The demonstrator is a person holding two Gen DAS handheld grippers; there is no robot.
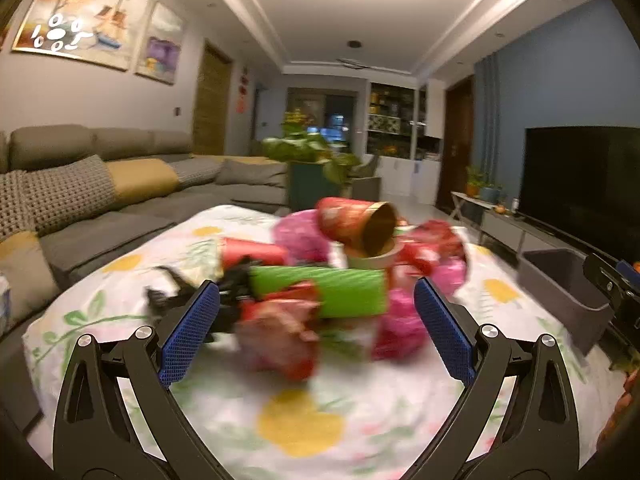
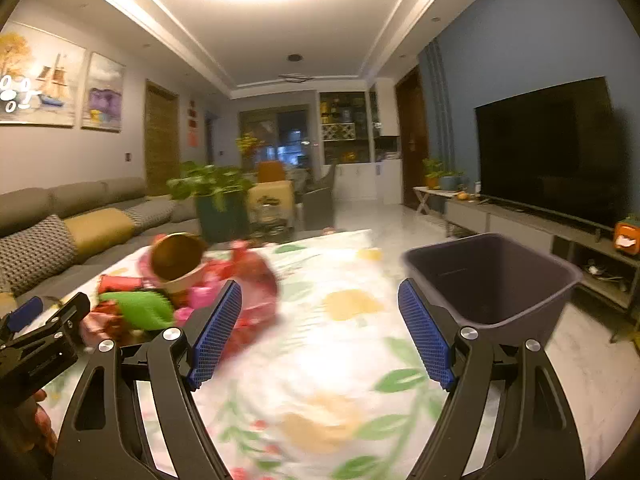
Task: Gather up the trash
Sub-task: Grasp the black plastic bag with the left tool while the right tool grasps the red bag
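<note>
On my left I can see the grey sofa running along the wall, with the flowered tablecloth spread in front of me. My left gripper has its blue pads spread wide and nothing between them; it hangs over the cloth, pointed at the trash heap, which sits in the middle of the table and is blurred in both views. In that heap I make out a green ribbed tube lying across the front, a red tube behind it to the left, crumpled pink and red wrappers, and a red paper cup tipped on its side on top, mouth toward me. Further right, my right gripper is likewise spread wide and empty, above bare cloth between the heap and the dark grey bin. The bin stands at the table's right edge, upright, and its inside looks dark. Beyond it, the television hangs against the blue wall.
</note>
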